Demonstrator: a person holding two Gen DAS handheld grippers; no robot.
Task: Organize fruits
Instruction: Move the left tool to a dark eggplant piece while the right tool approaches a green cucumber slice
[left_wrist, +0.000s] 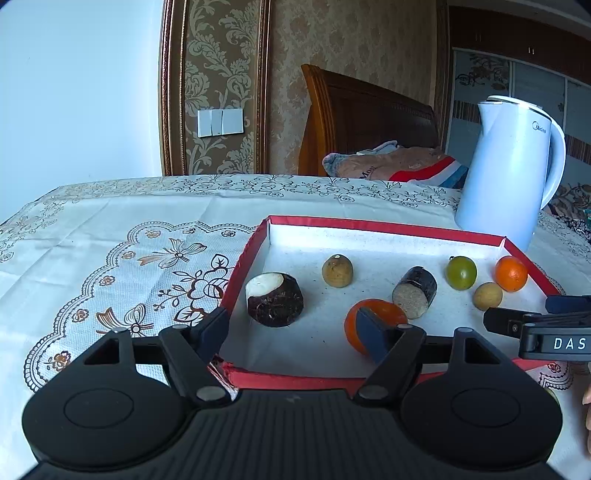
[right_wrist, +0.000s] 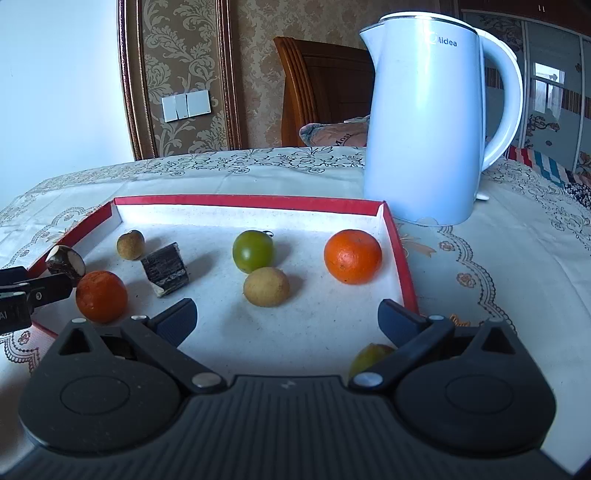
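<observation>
While both claws are hanging wide open w/ nothing held, left gripper is straddling the tray wall, near orange touching its right finger; closing risks nudging it. Right gripper is facing a longan just ahead.

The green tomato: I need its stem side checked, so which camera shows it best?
The right wrist view: the green tomato sits near mid-frame, large and unobstructed, with its stem end at upper right. The left wrist view shows it smaller, far right in the red tray.
</observation>
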